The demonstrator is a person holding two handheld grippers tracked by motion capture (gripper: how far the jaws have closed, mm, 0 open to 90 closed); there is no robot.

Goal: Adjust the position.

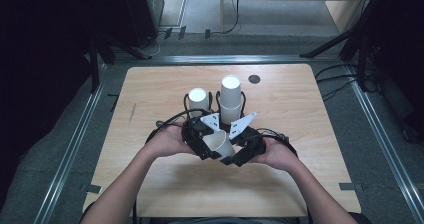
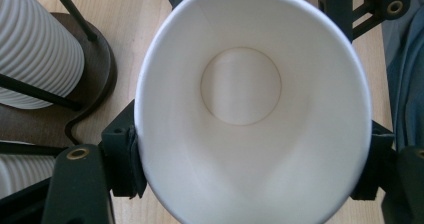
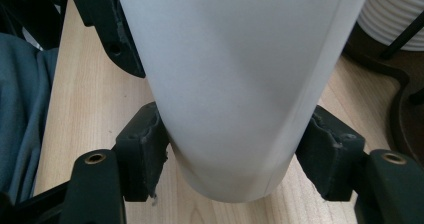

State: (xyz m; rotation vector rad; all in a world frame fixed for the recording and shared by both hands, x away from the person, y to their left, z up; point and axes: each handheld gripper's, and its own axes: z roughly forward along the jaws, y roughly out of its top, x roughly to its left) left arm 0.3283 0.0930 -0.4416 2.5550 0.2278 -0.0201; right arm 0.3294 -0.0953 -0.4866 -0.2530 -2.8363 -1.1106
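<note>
Forearms enter from the bottom of the high view, bare, meeting over the near middle of the table (image 1: pixel 150 84). Both hands carry black two-jaw grippers, and both grippers are on one white paper cup (image 1: pixel 220 145).

Left gripper (image 1: pixel 202 144): its own view looks straight into the cup's open mouth (image 2: pixel 250 109), round base visible deep inside. Black pads press the rim on either side, and the rim is squeezed slightly out of round. Clamped on the cup.

Right gripper (image 1: pixel 245 151): its own view shows the cup's smooth outer wall (image 3: pixel 235 84) running down between the jaws, with a pad touching the wall on each side near the narrow base end. Clamped on the same cup. The cup lies tilted between the two tools, just above the tabletop.

Behind the grippers, near the table's centre: two black wire cup holders on dark bases. Short stack of ribbed white cups (image 1: pixel 198 100) on the left, taller stack (image 1: pixel 230 98) on the right, upside down, just beside each other.

Surface: light wood-grain tabletop, rounded corners, one small dark disc (image 1: pixel 254 79) near the far edge. A faint scuff shows toward the left side.

Room: grey floor, metal rails framing the table, black tripod legs and cables on both sides, dim surroundings, pale wooden furniture at the far right.
</note>
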